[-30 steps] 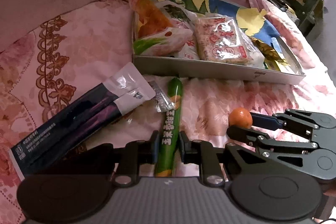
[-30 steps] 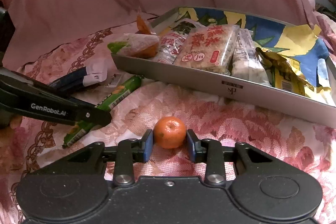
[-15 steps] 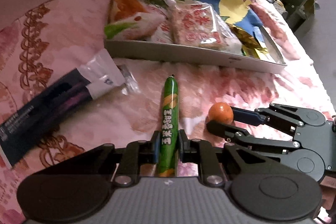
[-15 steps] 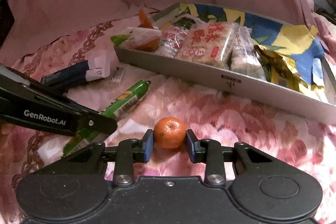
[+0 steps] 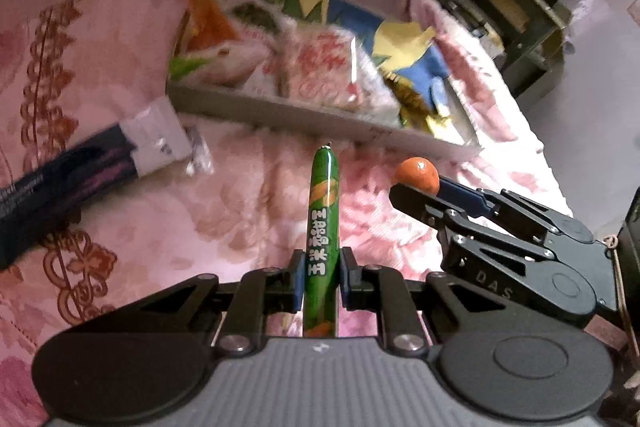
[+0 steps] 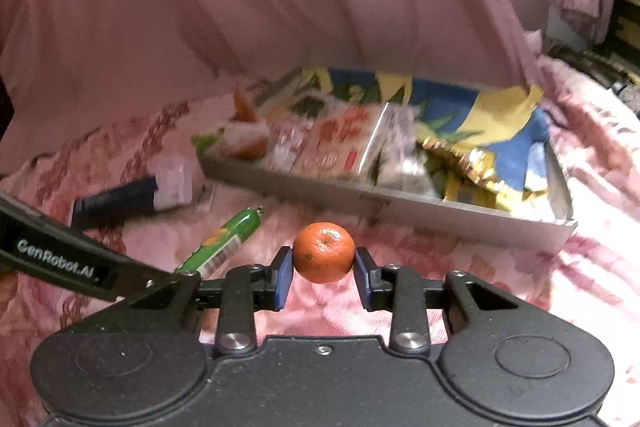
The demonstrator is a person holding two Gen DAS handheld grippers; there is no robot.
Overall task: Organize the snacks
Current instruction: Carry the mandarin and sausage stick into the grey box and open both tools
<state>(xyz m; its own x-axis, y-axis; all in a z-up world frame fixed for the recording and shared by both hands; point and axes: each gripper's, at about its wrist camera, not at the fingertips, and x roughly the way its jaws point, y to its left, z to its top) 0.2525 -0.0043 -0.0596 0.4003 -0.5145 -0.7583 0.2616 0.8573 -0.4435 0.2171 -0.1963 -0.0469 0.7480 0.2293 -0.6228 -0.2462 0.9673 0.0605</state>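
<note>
My left gripper (image 5: 320, 277) is shut on a green sausage stick (image 5: 323, 227) and holds it lifted, pointing toward the box. The stick also shows in the right wrist view (image 6: 224, 245). My right gripper (image 6: 323, 277) is shut on a small orange mandarin (image 6: 323, 251), raised above the bedspread; it shows in the left wrist view (image 5: 416, 174) at the right. The shallow grey snack box (image 5: 320, 121) lies ahead, holding several packets, and it shows in the right wrist view (image 6: 400, 207).
A dark blue and white packet (image 5: 92, 171) lies on the pink floral bedspread (image 5: 120, 227) left of the box, seen too in the right wrist view (image 6: 132, 199). Pink cloth hangs behind the box. A dark wooden frame (image 5: 520, 15) stands at far right.
Both grippers have lifted off the bedspread with the sausage stick and the mandarin and moved toward the box. The dark packet stays where it was.
</note>
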